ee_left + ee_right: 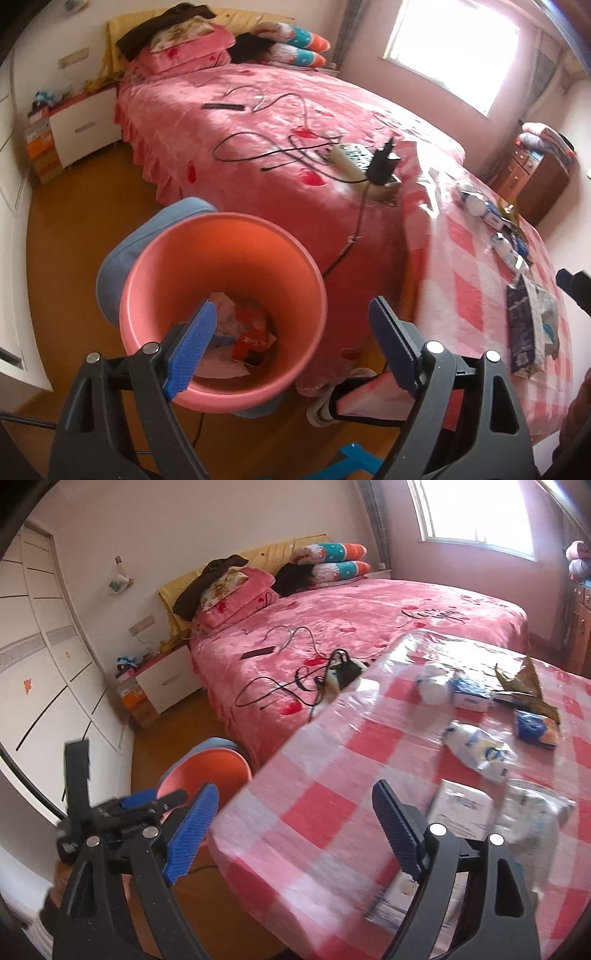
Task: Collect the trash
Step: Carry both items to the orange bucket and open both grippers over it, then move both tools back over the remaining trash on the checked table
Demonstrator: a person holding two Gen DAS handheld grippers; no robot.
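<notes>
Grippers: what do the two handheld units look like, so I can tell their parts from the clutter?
Both the left gripper and right gripper have dark grey plastic clamp arms with silver round rivets. Their fingers carry ribbed blue pads; the pad on each view's right looks darker navy.

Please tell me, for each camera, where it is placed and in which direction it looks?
Left wrist: on the left gripper, open, looking down into the pink bin; a sleeve shows at the right edge.
Right wrist: on the right gripper, open, over the checked table with wrappers; the left gripper shows.
Shared: bin, table, bed.
</notes>
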